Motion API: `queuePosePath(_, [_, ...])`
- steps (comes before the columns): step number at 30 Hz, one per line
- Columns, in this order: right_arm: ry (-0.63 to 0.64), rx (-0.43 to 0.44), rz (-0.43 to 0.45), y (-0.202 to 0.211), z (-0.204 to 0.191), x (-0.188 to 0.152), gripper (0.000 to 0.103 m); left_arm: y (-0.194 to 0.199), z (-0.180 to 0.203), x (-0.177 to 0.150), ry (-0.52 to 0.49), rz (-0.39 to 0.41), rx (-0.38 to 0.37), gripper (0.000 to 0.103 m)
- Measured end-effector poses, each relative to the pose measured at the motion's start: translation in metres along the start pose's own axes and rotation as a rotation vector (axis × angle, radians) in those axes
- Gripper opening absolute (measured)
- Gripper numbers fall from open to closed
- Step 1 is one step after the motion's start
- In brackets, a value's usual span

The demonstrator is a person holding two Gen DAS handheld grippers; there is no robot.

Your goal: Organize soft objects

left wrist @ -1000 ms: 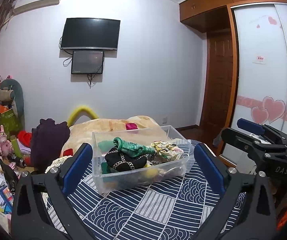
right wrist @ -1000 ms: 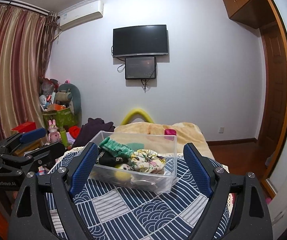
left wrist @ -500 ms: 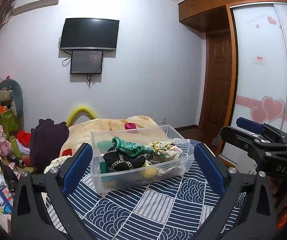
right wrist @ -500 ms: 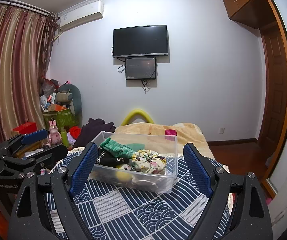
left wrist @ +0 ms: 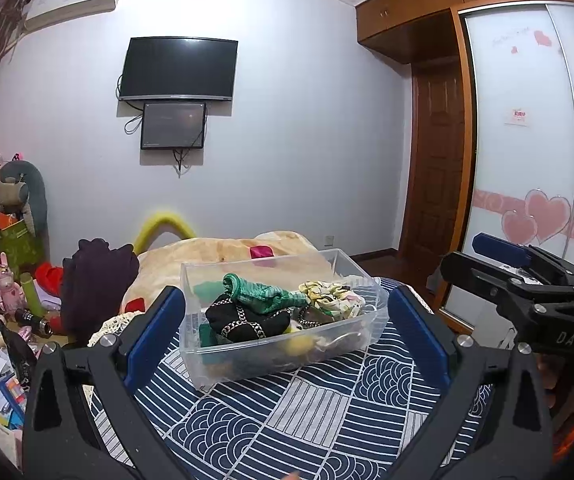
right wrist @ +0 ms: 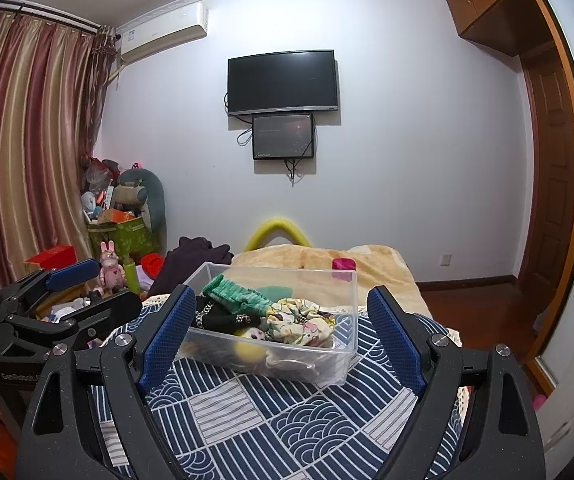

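Observation:
A clear plastic bin [left wrist: 351, 340] [right wrist: 327, 368] stands on the blue patterned bed cover [left wrist: 307, 420] [right wrist: 247, 412]. It holds soft items: a green knit piece [left wrist: 265, 292] [right wrist: 233, 300], a black chained piece [left wrist: 243, 320] [right wrist: 223, 320], a floral scrunchie [left wrist: 333, 300] [right wrist: 299, 322] and a yellow ball [left wrist: 299, 344] [right wrist: 249, 350]. My left gripper [left wrist: 287, 338] is open and empty, short of the bin. My right gripper [right wrist: 283, 340] is open and empty, short of the bin. Each gripper shows in the other's view, the right [left wrist: 527, 292] and the left [right wrist: 55, 300].
A beige blanket [left wrist: 215, 252] with a pink item [left wrist: 262, 252] lies beyond the bin. A dark purple garment [left wrist: 95, 284] and toy clutter [left wrist: 3, 248] sit left of the bed. A wooden door [left wrist: 435, 152] and a wardrobe [left wrist: 527, 120] stand on the right.
Both views have shifted slightly; the bin sits a touch closer in the frames. Both grippers stay open and empty.

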State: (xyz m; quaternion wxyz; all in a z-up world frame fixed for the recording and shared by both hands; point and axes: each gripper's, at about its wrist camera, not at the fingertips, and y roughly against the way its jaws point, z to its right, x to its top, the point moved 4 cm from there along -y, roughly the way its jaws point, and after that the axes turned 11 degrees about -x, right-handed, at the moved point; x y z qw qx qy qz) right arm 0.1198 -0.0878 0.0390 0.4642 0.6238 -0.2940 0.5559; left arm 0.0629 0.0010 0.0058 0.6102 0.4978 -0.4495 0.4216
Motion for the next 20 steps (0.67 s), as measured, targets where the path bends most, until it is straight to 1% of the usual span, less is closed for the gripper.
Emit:
queuePosePath(16, [-0.004,0.001,-0.008,-0.0005,-0.0013,0.0001,0.089,0.0002,-0.0045,-0.0015,0.034,-0.011,-0.021,0.103])
queuePosePath(20, [-0.002,-0.002,-0.008,-0.0005,-0.0011,-0.0005,0.094,-0.0012,-0.004,-0.0029,0.036,-0.02,-0.024,0.103])
